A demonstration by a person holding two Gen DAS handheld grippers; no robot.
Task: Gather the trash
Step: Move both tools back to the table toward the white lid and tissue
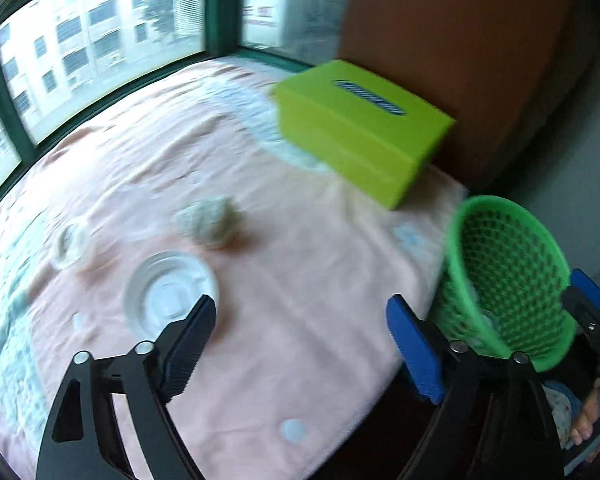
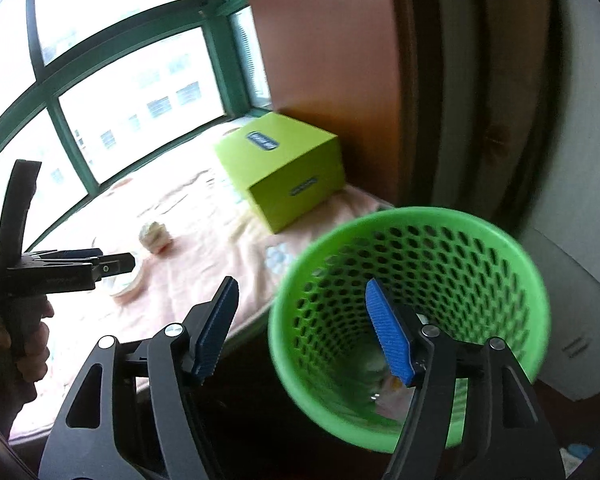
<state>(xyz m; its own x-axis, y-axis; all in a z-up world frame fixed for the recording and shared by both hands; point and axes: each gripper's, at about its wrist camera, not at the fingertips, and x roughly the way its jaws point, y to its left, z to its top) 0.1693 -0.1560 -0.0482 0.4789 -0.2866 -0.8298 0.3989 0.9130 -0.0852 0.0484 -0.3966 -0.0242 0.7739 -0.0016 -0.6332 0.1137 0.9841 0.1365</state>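
A crumpled paper ball [image 1: 210,222] lies on the pink cloth [image 1: 284,264], with a white plastic lid [image 1: 170,300] just in front of it and a small white cap [image 1: 69,245] to the left. My left gripper [image 1: 300,344] is open and empty, low over the cloth beside the lid. A green mesh bin [image 2: 412,320] is off the table's right edge. My right gripper [image 2: 304,332] is wide, one finger inside the bin, one outside its near rim; whether it grips the rim I cannot tell. The bin [image 1: 504,280] holds some scraps at the bottom. The ball [image 2: 156,236] also shows in the right wrist view.
A lime-green box [image 1: 360,128] stands at the back right of the table against a brown wooden panel [image 1: 460,40]. Green-framed windows [image 1: 100,40] run along the far edge. A white cabinet [image 2: 572,300] stands right of the bin.
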